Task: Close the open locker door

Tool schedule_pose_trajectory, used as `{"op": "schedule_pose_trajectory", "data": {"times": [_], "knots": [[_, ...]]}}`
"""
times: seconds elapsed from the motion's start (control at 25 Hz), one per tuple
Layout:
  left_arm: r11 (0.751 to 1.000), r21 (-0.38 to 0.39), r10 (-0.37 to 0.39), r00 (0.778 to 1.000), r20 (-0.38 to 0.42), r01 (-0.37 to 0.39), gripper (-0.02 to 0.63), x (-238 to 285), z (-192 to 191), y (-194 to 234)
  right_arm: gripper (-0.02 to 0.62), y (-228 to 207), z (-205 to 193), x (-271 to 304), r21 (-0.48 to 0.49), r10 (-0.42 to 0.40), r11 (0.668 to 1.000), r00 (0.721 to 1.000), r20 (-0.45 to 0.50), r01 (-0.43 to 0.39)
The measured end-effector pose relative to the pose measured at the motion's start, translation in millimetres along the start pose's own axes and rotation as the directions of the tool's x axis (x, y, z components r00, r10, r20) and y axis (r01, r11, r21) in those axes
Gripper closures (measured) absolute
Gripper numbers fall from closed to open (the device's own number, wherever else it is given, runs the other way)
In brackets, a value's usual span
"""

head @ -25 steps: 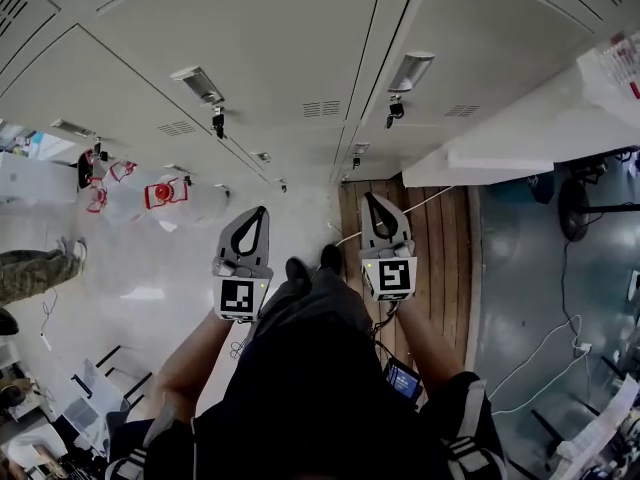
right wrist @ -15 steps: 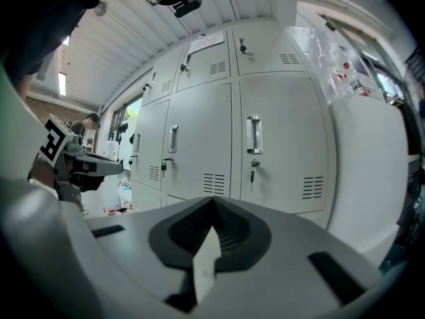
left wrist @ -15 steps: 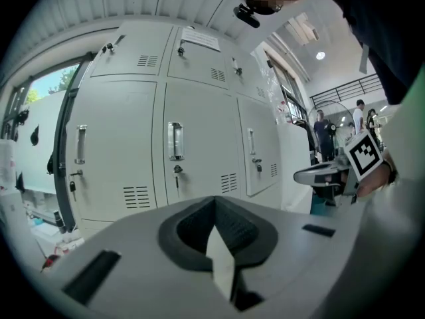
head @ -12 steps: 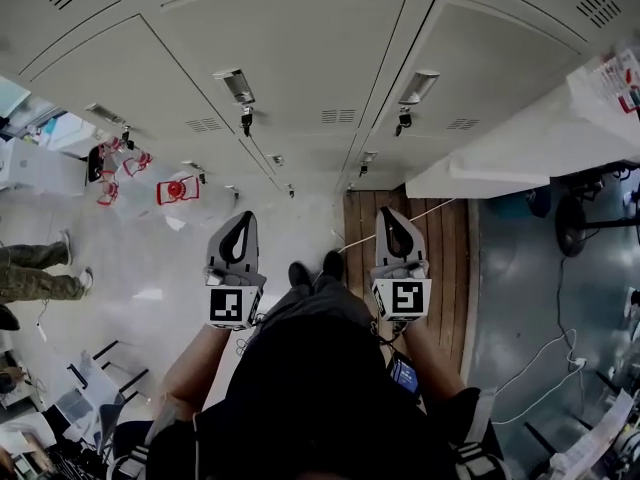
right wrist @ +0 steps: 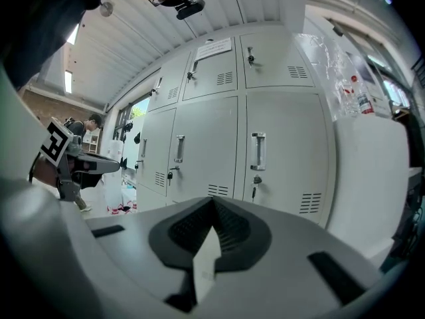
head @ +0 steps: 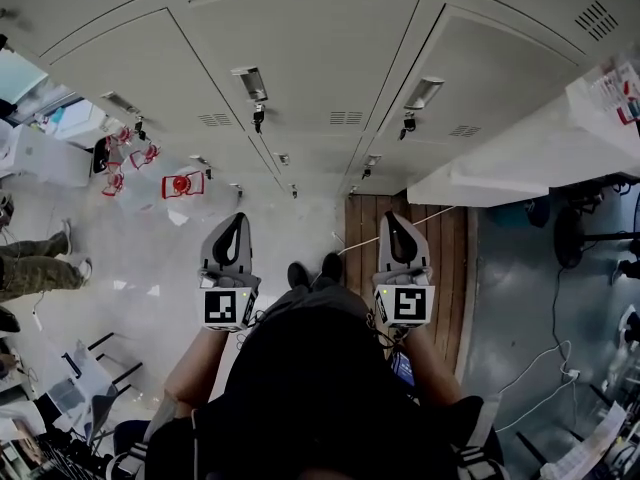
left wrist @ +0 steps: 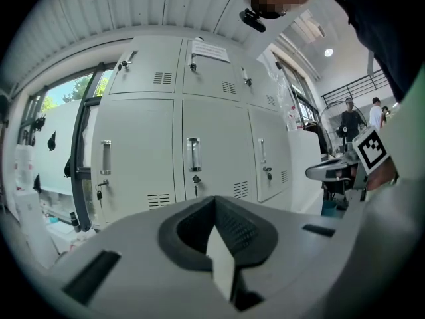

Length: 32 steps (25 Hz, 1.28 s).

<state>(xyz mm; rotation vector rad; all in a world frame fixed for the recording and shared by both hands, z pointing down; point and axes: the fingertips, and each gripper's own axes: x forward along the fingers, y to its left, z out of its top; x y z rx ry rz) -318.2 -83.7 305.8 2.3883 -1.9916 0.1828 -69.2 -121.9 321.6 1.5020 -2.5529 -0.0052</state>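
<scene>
Facing the person: a bank of pale grey lockers (head: 300,38) in two tiers, each door with an upright handle and a slotted vent.
Open locker door: every door in view lies flush with the front, so I cannot tell which one is open.
Left gripper (head: 237,218): jaws closed on each other with nothing between them. It is held out roughly level toward the lockers and well apart from them.
Right gripper (head: 392,216): jaws also pressed together and empty. It is beside the left one, aimed at the same front and touching nothing.
Handles (head: 250,83): metal bars, one per door, standing proud of the flat panels.
Keys (head: 259,118): small dark keys hang from the locks just under the handles.
Notice (left wrist: 211,50): a sheet of paper on an upper door, its print too small to read.
White cabinet (head: 520,148): stands at the right end of the lockers. The right gripper view shows bottles (right wrist: 358,98) and clear plastic on top.
Floor: pale and glossy at left — a strip of wooden boards (head: 440,268) lies under the right gripper, with loose cables (head: 545,363) further right.
Left edge: red-and-white items (head: 183,184) lie near the foot of the lockers — another person's legs (head: 35,268) show beyond them.
</scene>
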Motion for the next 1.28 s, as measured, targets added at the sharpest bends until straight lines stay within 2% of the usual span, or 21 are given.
{"op": "schedule_pose_trajectory", "data": {"times": [0.24,1.28], "knots": [[1.0,0.031,0.007,0.999,-0.033,-0.006,0.601,-10.3,-15.2,3.7,0.597,0.2,-1.7,-1.3,-0.002,0.009,1.0,1.0,-0.021,-0.009],[0.998,0.058,0.008,0.999,-0.035,-0.006,0.601,-12.4,-11.6,3.5,0.598,12.3,-6.2,6.7,-0.027,0.057,0.998,0.996,-0.075,-0.059]]}}
